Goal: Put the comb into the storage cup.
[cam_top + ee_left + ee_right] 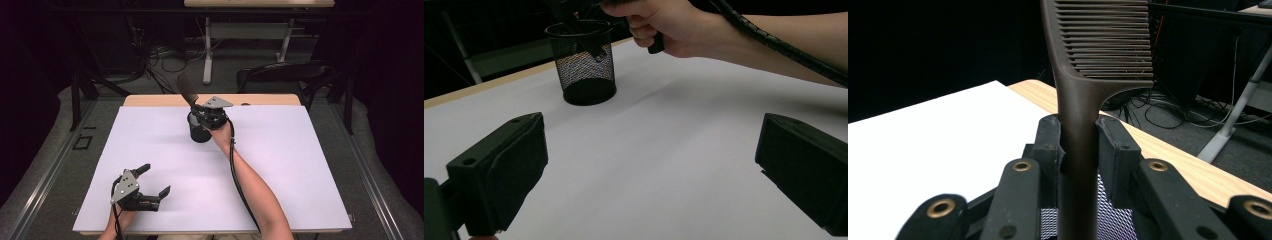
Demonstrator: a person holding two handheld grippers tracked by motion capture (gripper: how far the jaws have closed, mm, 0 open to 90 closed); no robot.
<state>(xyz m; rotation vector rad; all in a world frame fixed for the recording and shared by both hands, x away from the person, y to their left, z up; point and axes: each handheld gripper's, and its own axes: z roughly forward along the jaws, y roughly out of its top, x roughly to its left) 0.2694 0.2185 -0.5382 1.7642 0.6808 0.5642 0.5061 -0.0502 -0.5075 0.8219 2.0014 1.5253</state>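
My right gripper [202,109] is shut on the handle of a dark brown comb [1083,85], its toothed end [186,88] pointing up and back. The handle's lower end reaches into a black mesh cup [199,131] standing near the back middle of the white table cover [280,165]. In the right gripper view both pads [1050,145] press the handle, with the mesh [1113,220] below. My left gripper [154,180] rests at the front left, open, with nothing between its jaws. Its own view looks across the table at the mesh cup [586,65] and the right hand [659,25].
The wooden table edge [150,101] shows along the back of the white cover. Behind the table stand a black chair [285,75], a white desk frame [207,55] and floor cables [160,60]. Dark stands flank the left side.
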